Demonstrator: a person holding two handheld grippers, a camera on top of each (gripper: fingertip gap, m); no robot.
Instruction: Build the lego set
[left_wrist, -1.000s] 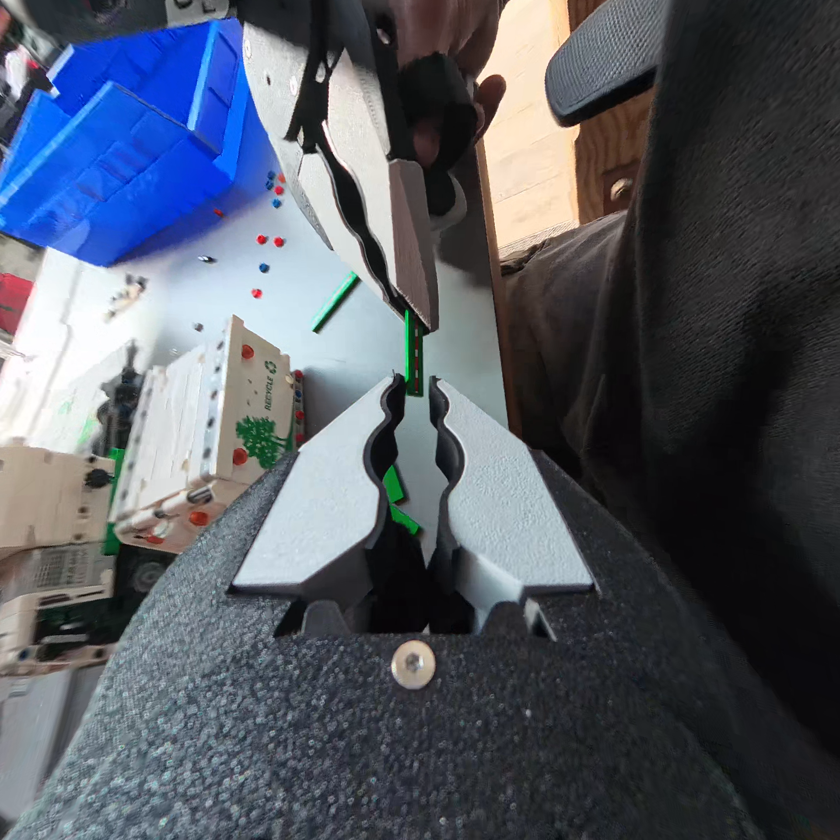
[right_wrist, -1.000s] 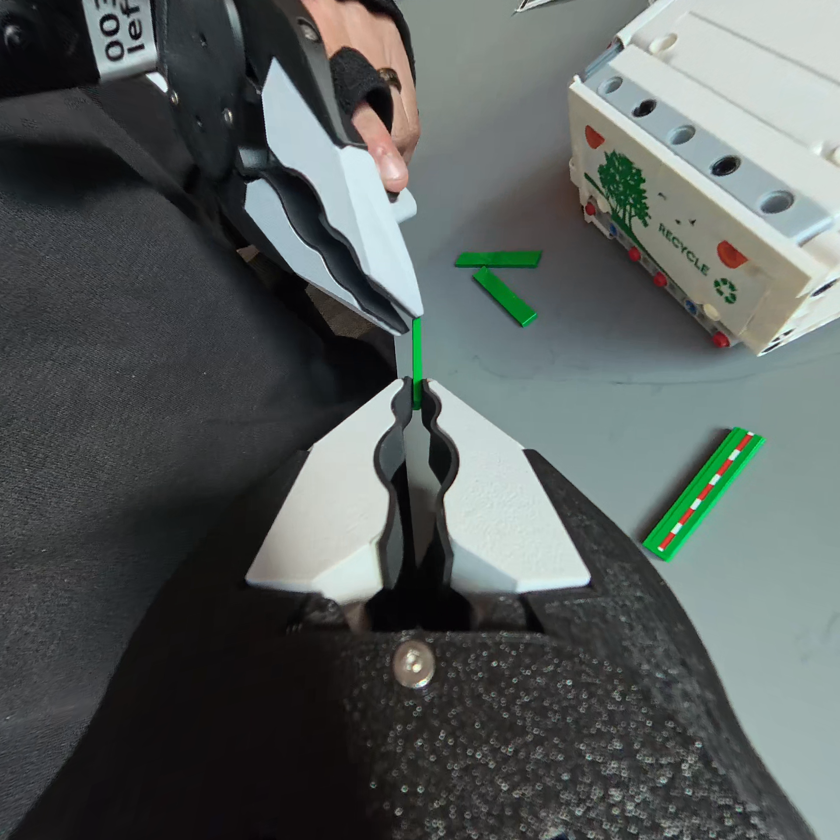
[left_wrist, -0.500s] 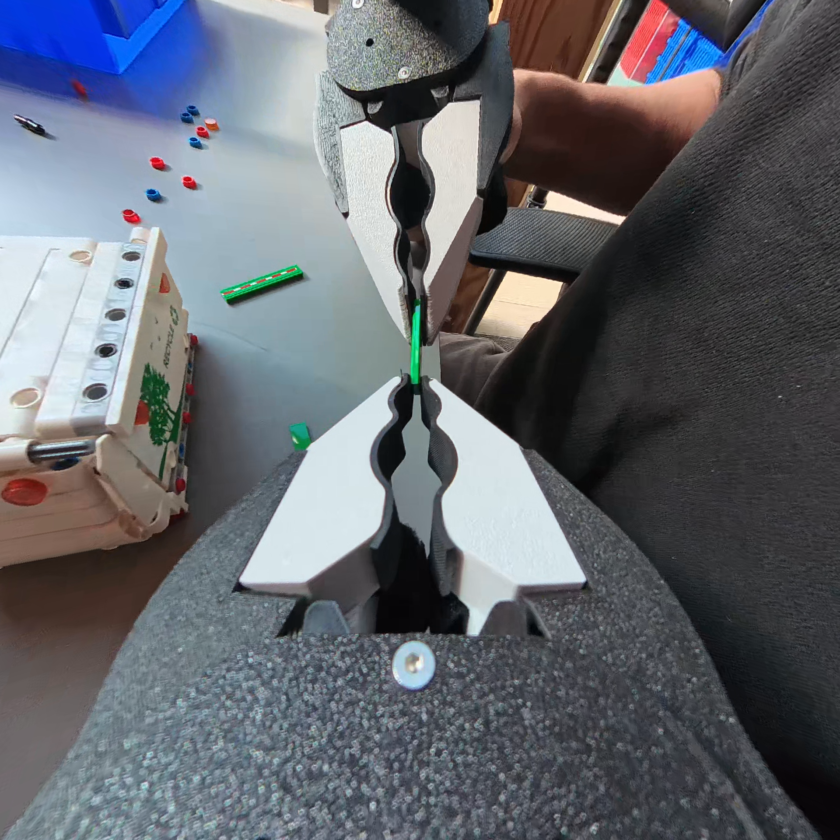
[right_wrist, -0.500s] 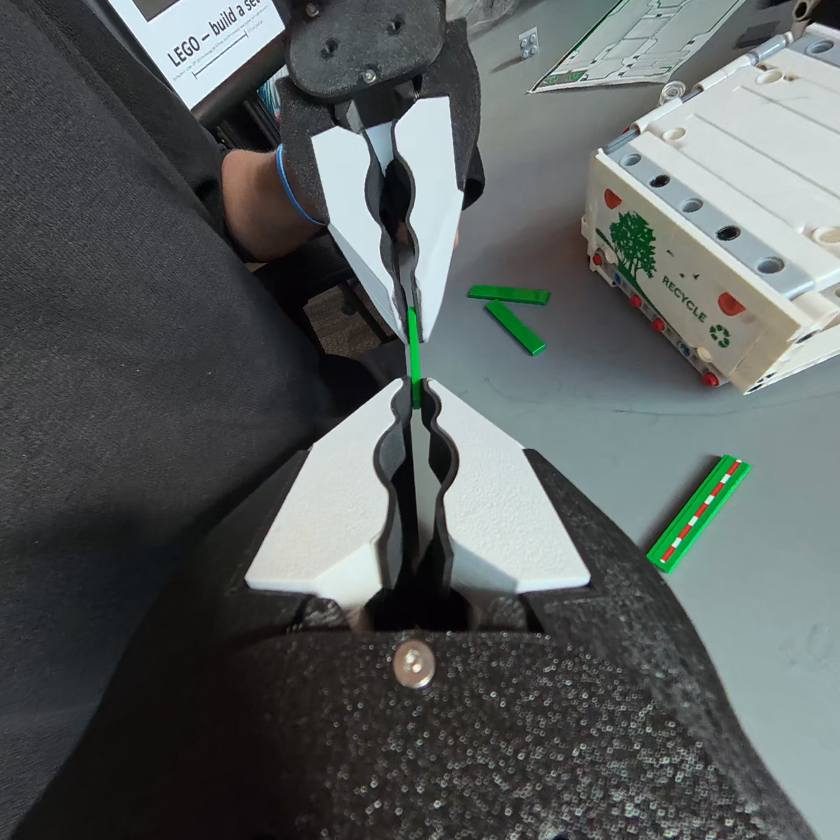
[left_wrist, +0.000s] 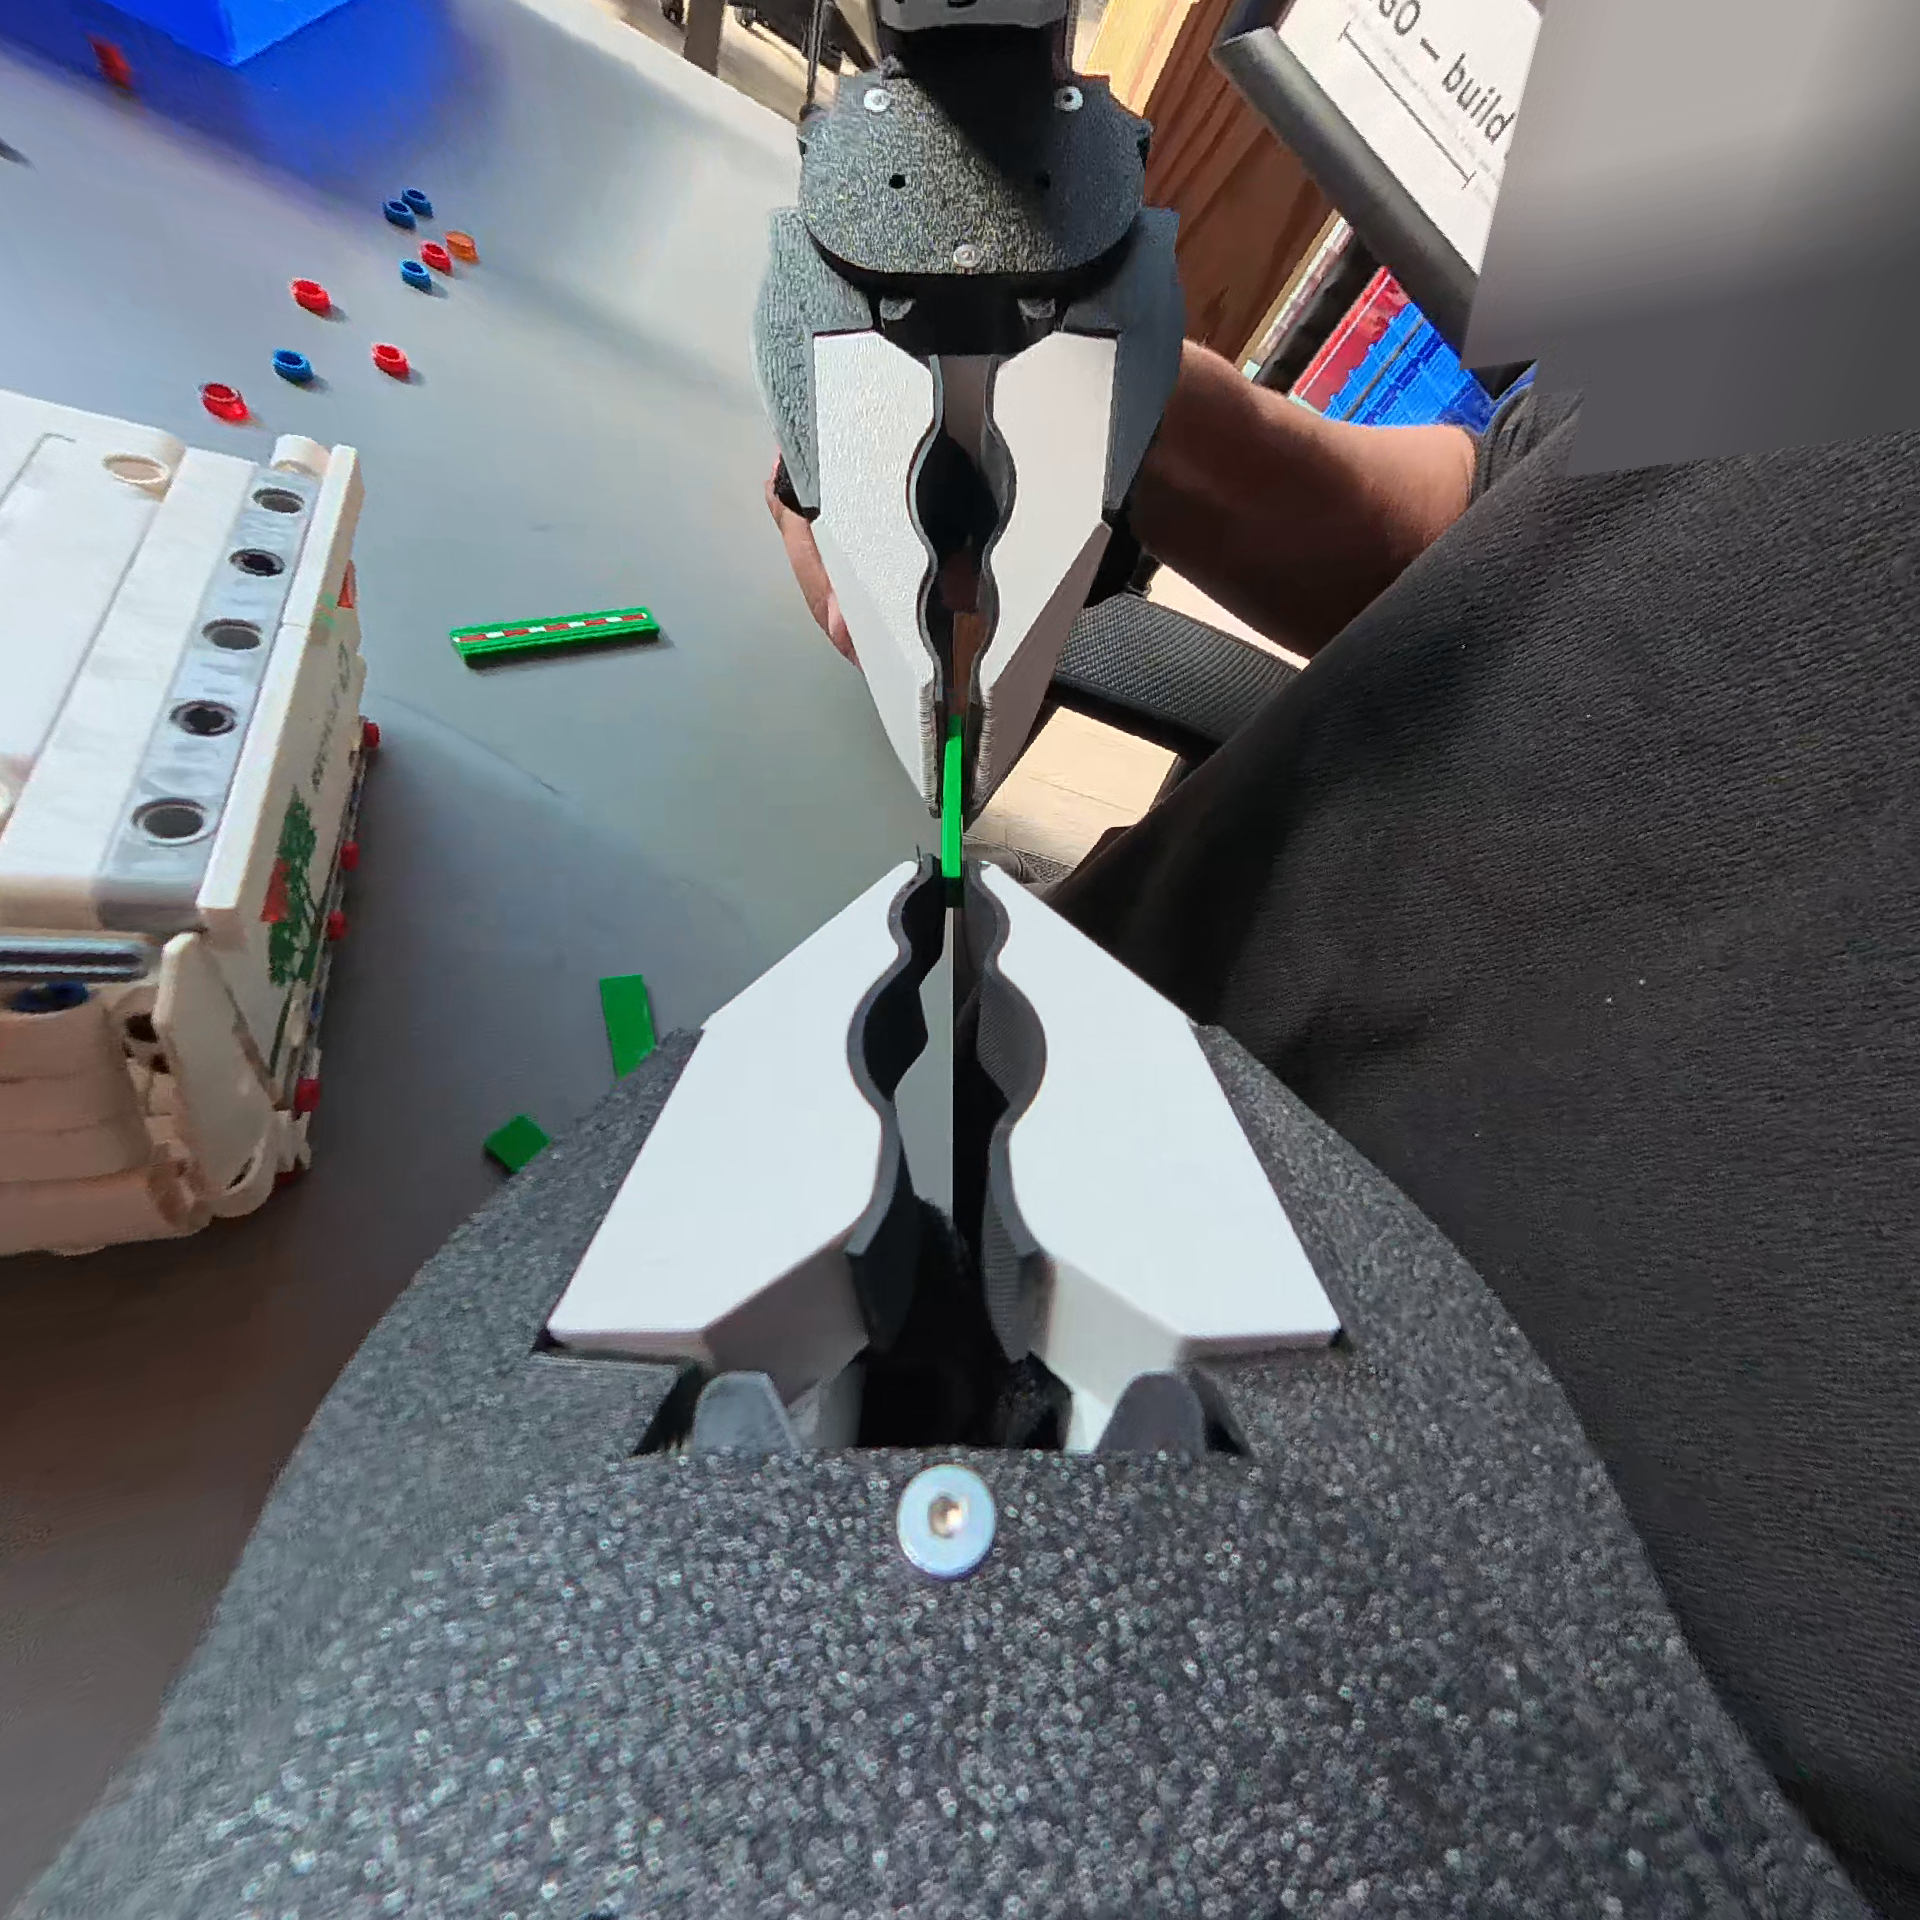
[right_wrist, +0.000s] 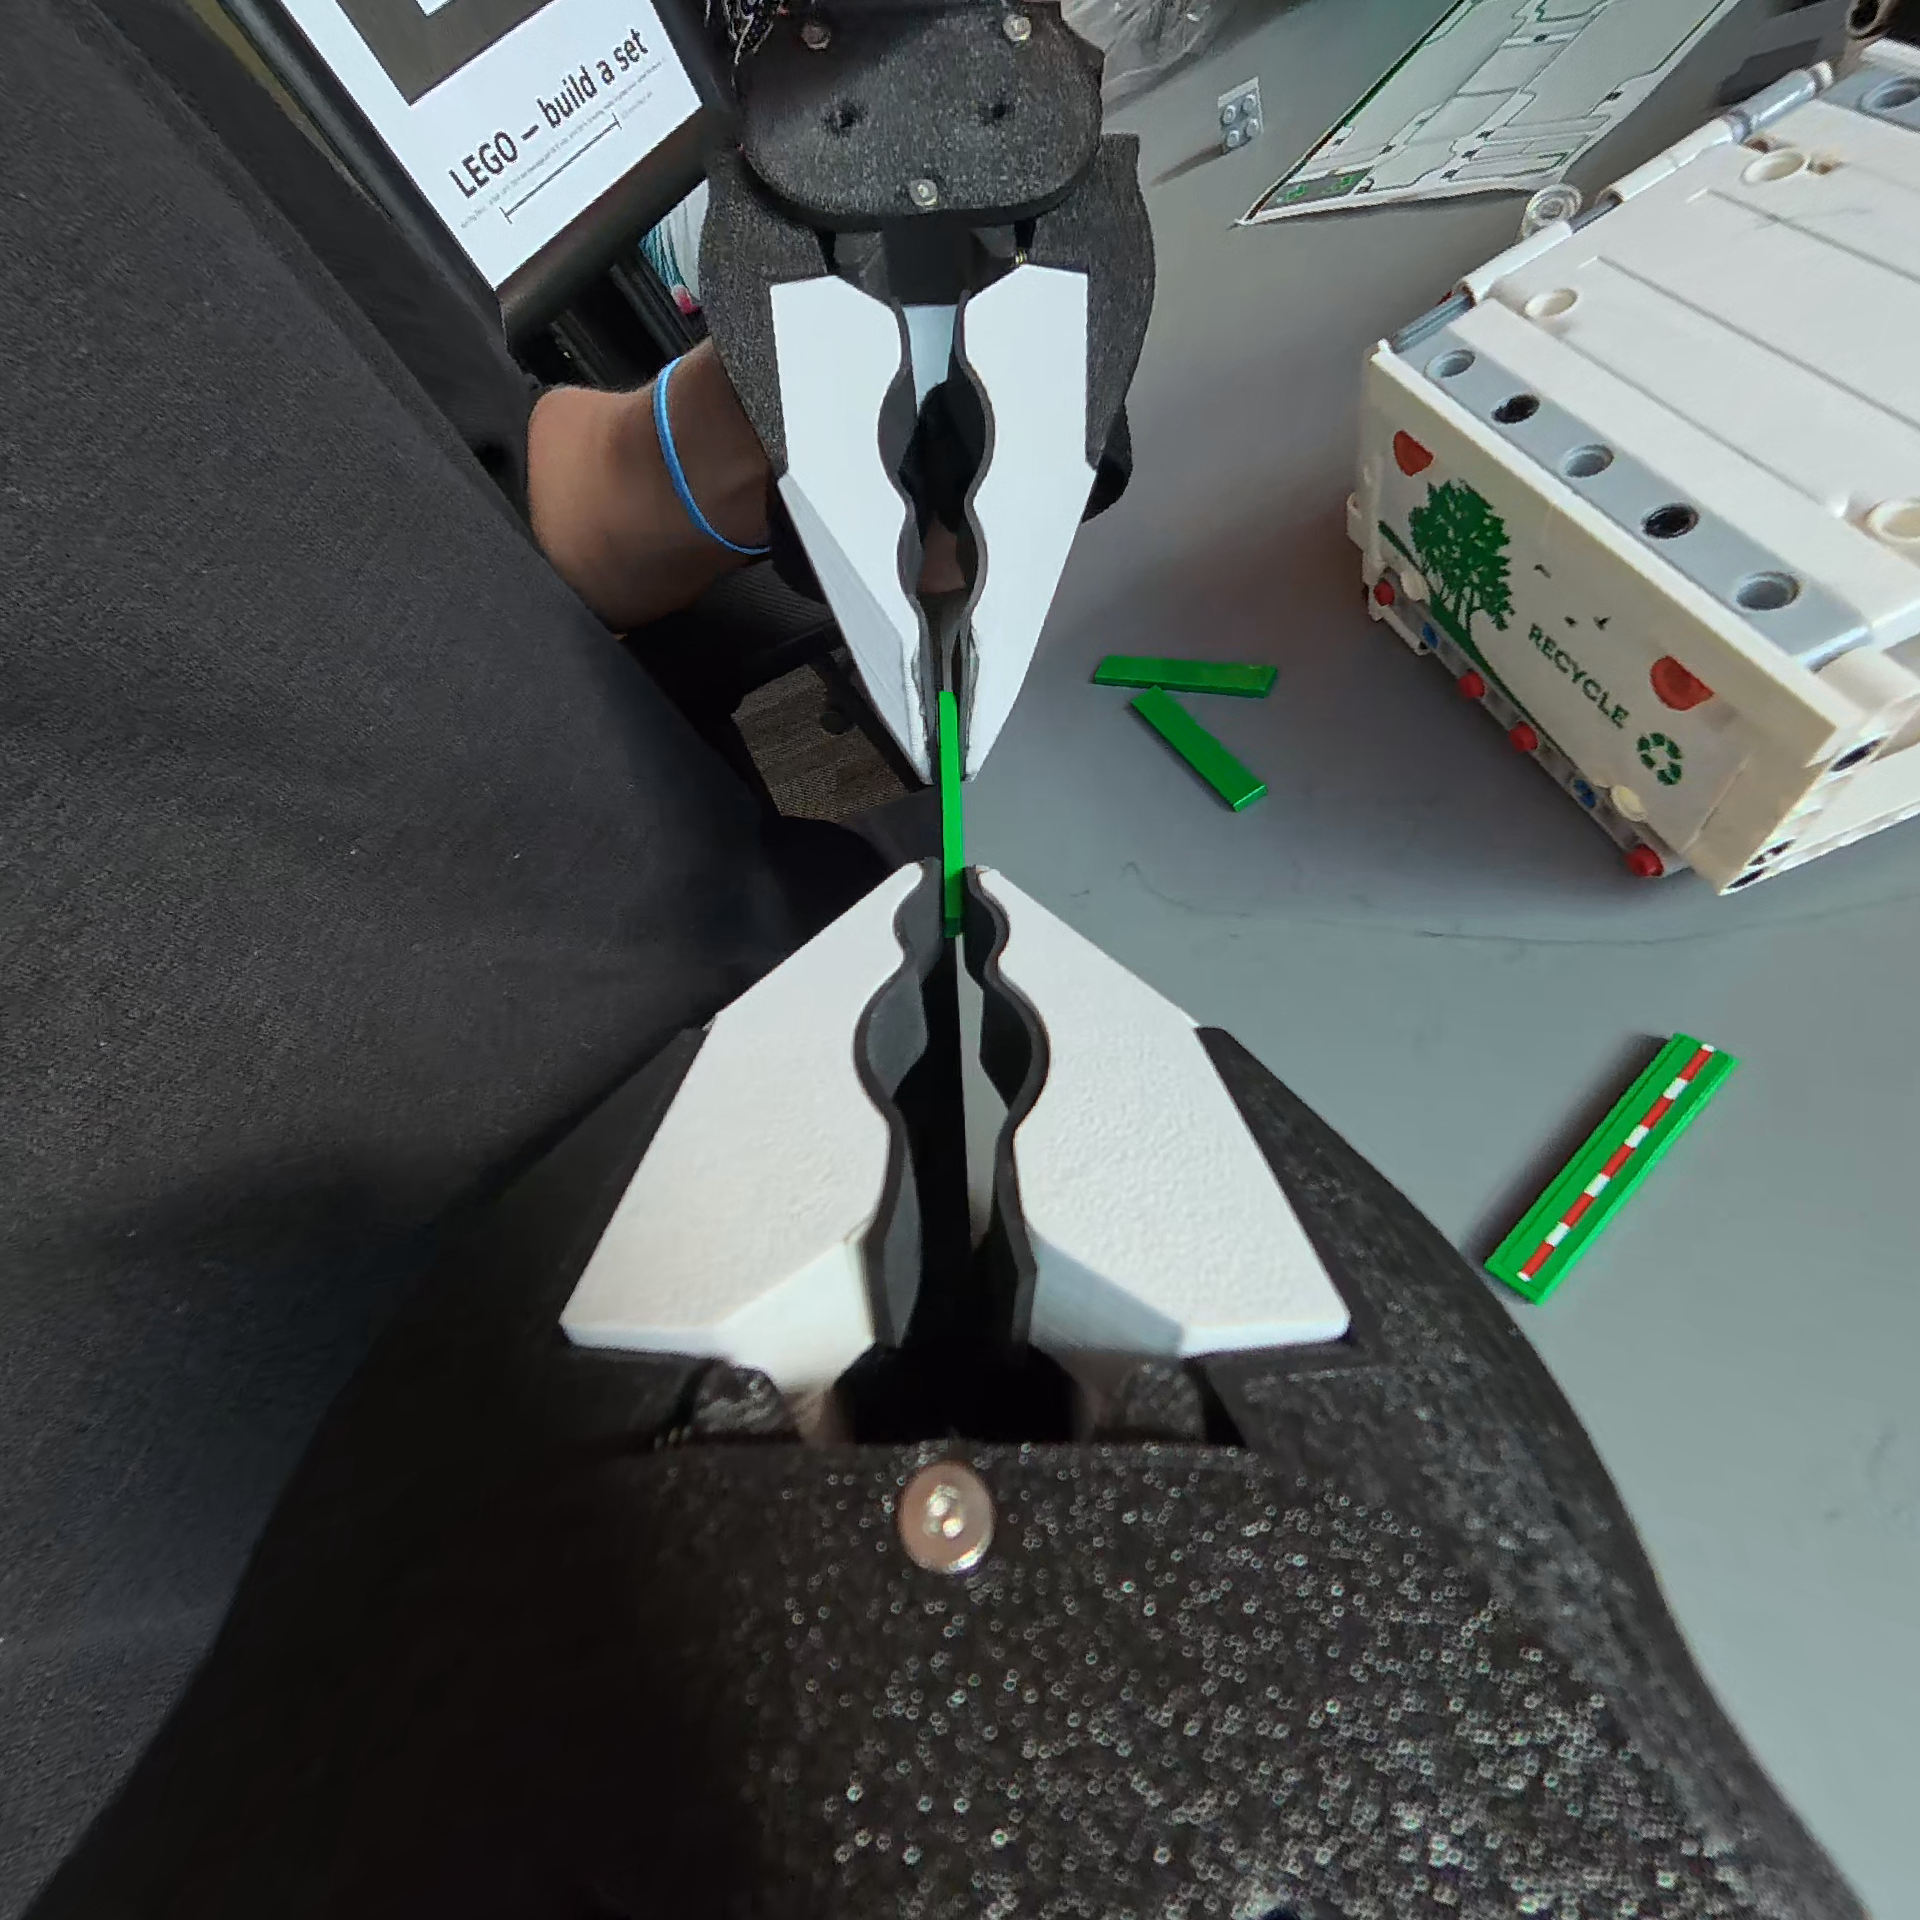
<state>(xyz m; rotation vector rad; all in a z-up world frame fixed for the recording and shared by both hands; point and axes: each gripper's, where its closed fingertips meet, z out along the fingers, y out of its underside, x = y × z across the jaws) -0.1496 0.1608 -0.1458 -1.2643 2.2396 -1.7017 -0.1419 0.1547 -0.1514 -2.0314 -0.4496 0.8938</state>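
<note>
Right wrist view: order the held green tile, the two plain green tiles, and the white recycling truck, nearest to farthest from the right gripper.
1. Thin held green tile, pinched in the right gripper.
2. Two plain green tiles, upper right.
3. White recycling truck, far right.

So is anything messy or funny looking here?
Slightly. Both grippers pinch one thin green tile end to end in mid-air: left gripper, right gripper. Small round studs lie scattered on the table, and two green tiles lie crossed.
</note>
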